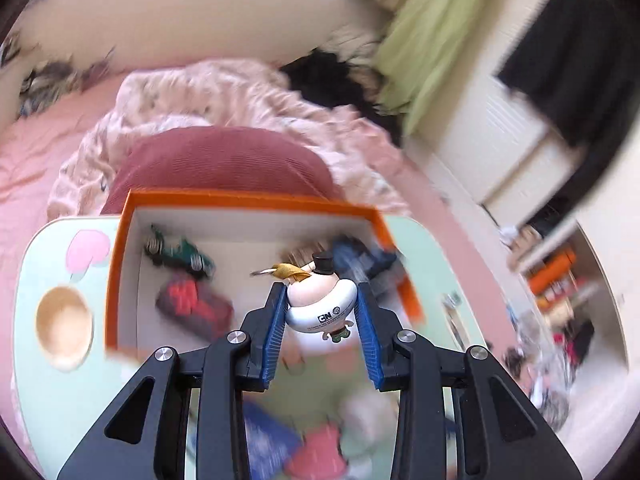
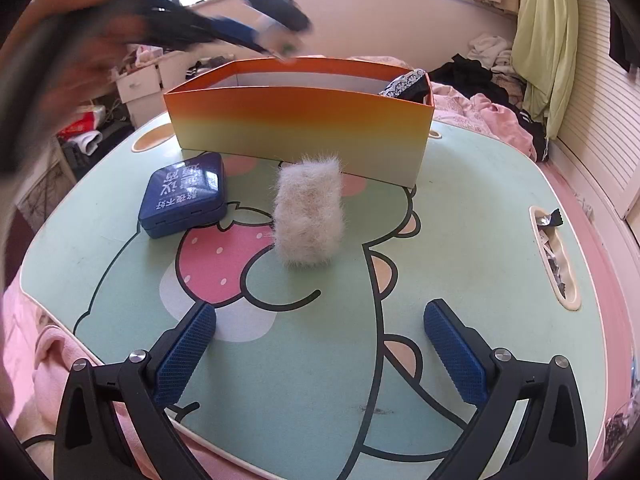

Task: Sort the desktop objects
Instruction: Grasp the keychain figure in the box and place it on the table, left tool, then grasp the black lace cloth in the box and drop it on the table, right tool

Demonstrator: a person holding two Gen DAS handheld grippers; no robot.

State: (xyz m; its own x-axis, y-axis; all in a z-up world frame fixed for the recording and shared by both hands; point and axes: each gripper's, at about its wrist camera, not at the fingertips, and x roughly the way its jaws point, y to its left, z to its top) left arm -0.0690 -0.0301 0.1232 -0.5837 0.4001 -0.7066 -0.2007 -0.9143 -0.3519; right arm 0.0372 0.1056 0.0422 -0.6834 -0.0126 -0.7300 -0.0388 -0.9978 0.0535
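Note:
My left gripper (image 1: 322, 300) is shut on a white round toy figure (image 1: 320, 304) with a small black top hat, held above the open orange box (image 1: 248, 200). In the box lie a green toy car (image 1: 180, 254), a dark case with red print (image 1: 192, 306) and a dark blue bundle (image 1: 360, 256). In the right wrist view the left gripper (image 2: 276, 46) shows blurred over the box's (image 2: 300, 128) far rim. My right gripper (image 2: 320, 344) is open and empty, low over the table's near part. A fluffy white block (image 2: 308, 216) and a blue tin (image 2: 184, 194) lie in front of the box.
The mint table (image 2: 460, 240) has a cartoon print, a cup recess (image 1: 64, 328) on the left and a slot with wrappers (image 2: 554, 256) on the right. A bed with pink bedding and clothes (image 2: 480, 96) surrounds it.

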